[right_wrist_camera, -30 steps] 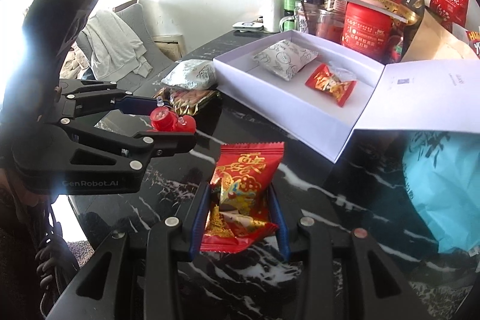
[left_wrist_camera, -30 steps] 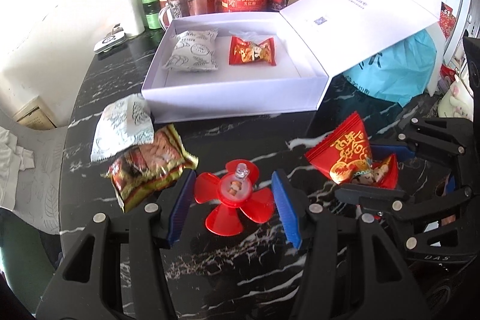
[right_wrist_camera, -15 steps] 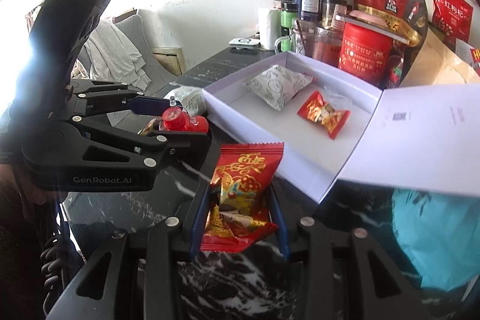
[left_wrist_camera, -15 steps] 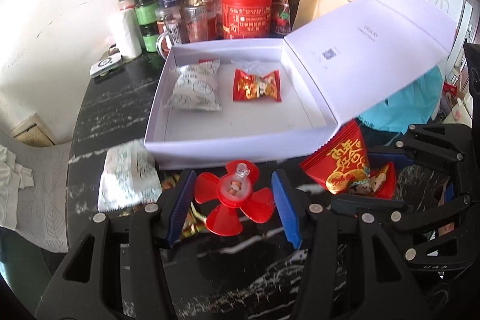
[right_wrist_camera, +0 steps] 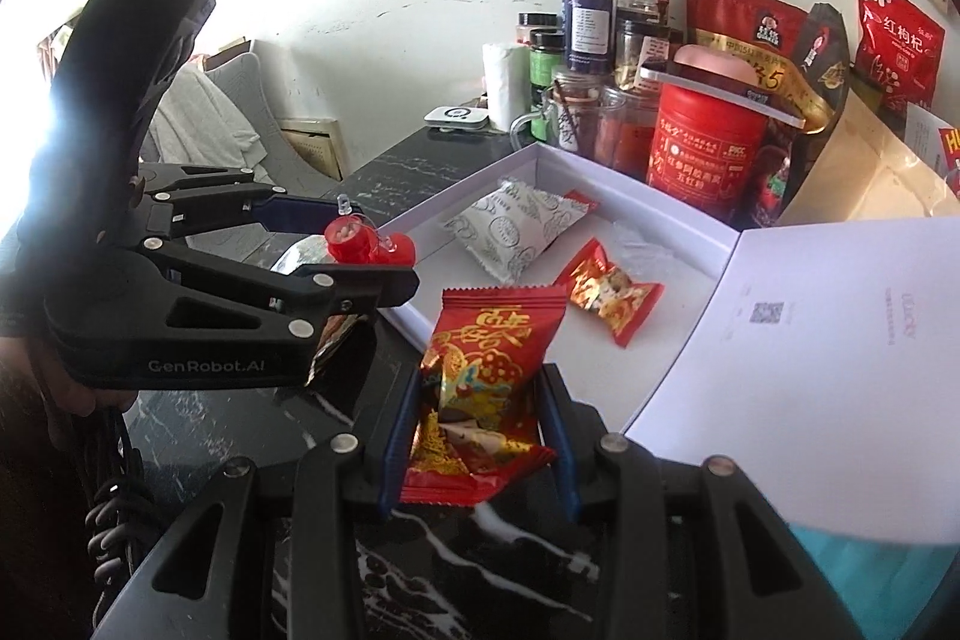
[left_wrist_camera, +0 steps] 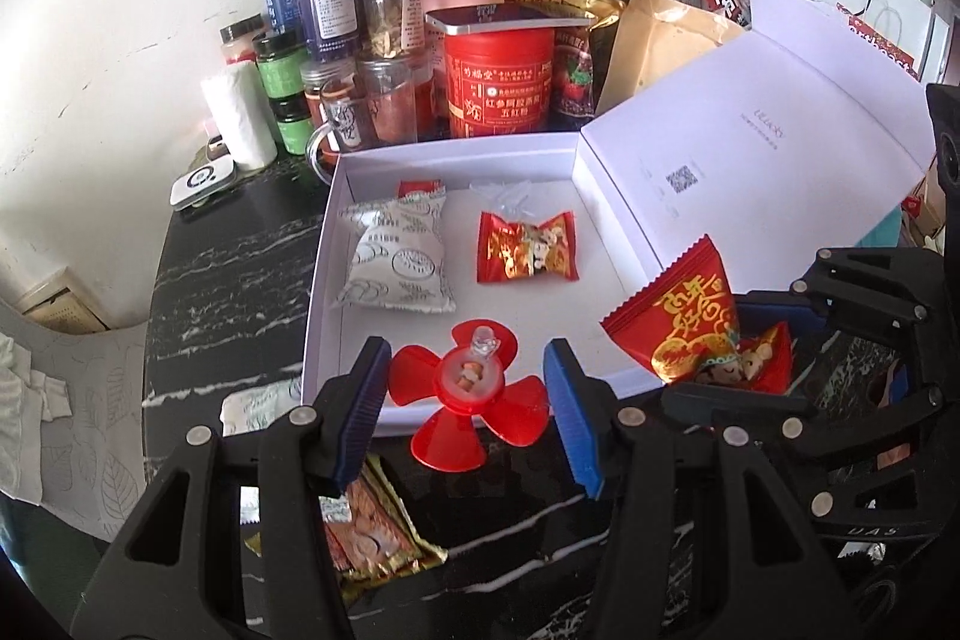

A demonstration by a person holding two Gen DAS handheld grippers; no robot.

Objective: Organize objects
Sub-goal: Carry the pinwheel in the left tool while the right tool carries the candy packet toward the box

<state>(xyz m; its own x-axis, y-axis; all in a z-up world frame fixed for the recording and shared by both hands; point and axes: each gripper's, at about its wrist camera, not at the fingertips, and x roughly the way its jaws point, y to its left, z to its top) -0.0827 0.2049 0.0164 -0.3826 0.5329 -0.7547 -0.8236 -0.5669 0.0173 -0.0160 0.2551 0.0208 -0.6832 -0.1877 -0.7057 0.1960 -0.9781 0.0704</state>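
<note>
Carrying two items toward the open white box (left_wrist_camera: 336,244): left gripper (left_wrist_camera: 465,391) clamped on a red flower-shaped toy (left_wrist_camera: 474,388), right gripper (right_wrist_camera: 477,415) closed around a red snack packet (right_wrist_camera: 486,370). Both loads held in the air at the box's near wall, toy over the front edge, packet beside the near corner and the open lid (right_wrist_camera: 828,340). Inside already: a white patterned packet (left_wrist_camera: 396,256) and a small red candy packet (left_wrist_camera: 527,249), apart from each other. Left on the black marble table (left_wrist_camera: 228,280): a brown-gold packet (left_wrist_camera: 372,532) and another white one, partly hidden under the left gripper.

Risks, as judged: grippers crowding each other at the same corner and colliding; toy petals, seemingly pinched only at their edges, slipping free; packet released short, landing on the wall; lid knocked by the right gripper.
</note>
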